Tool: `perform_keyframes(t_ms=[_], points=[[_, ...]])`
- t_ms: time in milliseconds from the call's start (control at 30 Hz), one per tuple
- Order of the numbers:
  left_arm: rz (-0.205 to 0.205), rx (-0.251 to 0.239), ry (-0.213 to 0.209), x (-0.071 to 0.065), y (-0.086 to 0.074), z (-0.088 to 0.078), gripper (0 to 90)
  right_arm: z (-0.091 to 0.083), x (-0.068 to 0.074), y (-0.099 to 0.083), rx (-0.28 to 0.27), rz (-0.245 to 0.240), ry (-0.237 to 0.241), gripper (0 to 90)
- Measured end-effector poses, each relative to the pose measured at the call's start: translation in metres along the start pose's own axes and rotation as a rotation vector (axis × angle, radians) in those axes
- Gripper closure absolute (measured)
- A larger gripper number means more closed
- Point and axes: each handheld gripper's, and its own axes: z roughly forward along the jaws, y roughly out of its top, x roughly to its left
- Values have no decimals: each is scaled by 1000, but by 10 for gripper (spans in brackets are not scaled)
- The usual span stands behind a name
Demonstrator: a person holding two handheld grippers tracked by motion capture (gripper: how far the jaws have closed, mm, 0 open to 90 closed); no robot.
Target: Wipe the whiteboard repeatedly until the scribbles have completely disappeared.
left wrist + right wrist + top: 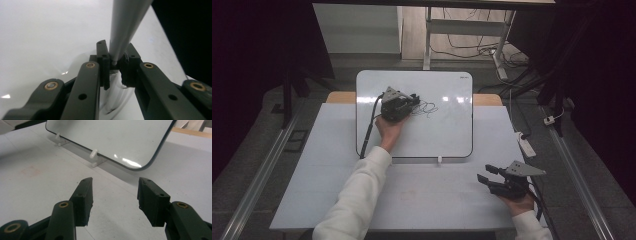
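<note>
Below the board (452, 135), right gripper (488, 178) rested on the table (302, 190), jaws apart, empty, kept clear. On the board, left gripper (413, 101) clamped a pen (126, 27), tip by the scribble (427, 107), for drawing.

Whiteboard (447, 130) on white table (312, 185)
</note>
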Motion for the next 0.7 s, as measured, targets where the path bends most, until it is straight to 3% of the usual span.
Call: perform_keyframes(t_ms=[100,200,267,400,433,467,600,633,700], points=[[36,7,14,-6,2,3,781,1,1,0,7,-6,2,460],[12,-21,70,8,6,-8,781,1,0,0,4,3,3,460],[3,-24,64,11,6,-9,781,1,0,0,1,7,7,461],[51,5,-1,-15,-1,11,781,5,5,1,8,-10,21,461],[51,5,-1,-15,-1,11,781,6,6,2,11,-15,23,461],[93,14,-2,-26,-4,18,781,6,6,2,15,-21,21,461],[81,-11,48,-14,1,8,781,4,4,0,10,-10,18,461],[43,-36,73,1,5,-2,781,3,3,-1,9,-7,17,461],[27,-42,69,6,5,-5,781,2,2,-1,6,-1,16,461]])
